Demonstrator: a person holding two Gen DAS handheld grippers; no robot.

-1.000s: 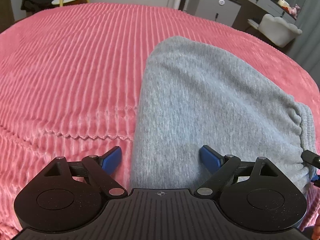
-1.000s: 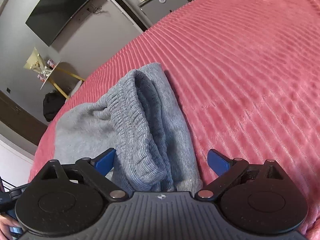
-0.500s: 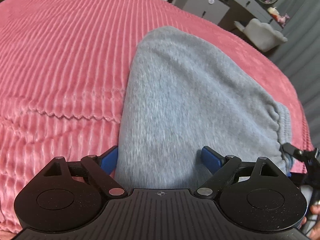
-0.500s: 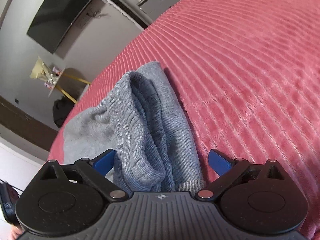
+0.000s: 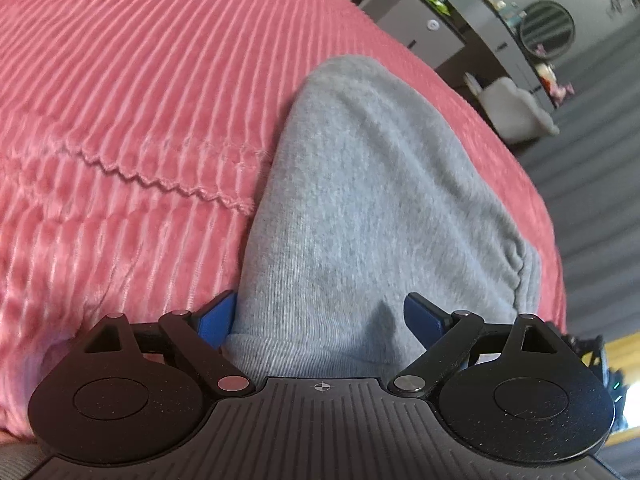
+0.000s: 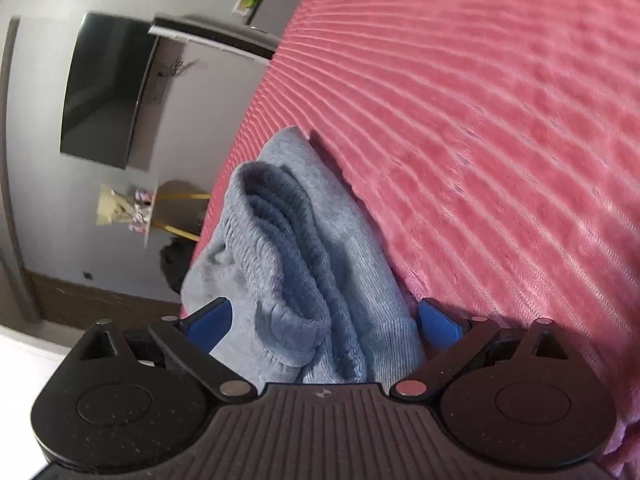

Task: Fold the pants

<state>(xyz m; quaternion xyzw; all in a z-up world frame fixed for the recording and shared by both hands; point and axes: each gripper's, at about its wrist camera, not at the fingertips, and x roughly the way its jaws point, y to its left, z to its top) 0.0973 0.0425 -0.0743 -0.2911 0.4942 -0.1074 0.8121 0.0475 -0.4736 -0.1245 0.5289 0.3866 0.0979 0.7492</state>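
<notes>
Folded grey pants (image 5: 372, 200) lie on a pink ribbed blanket (image 5: 132, 92). My left gripper (image 5: 320, 317) is open wide and low over their near end, with the cloth lying between the blue pads (image 5: 218, 318). In the right wrist view the pants (image 6: 304, 264) show their bunched ribbed waistband (image 6: 280, 240), stacked in layers. My right gripper (image 6: 325, 321) is open too and straddles this end. Its blue pads (image 6: 440, 322) stand on either side of the cloth and do not squeeze it.
A scalloped blanket seam (image 5: 160, 180) runs left of the pants. Beyond the bed stand a grey dresser (image 5: 420, 28), a round mirror (image 5: 548, 26) and a white chair (image 5: 516, 112). The right wrist view shows a wall television (image 6: 108, 88) and a yellow-legged side table (image 6: 176, 216).
Both grippers have come closer and lower to the pants and rolled, tilting both views. The cloth now fills more of the gap between each pair of pads. The jaws stay wide.
</notes>
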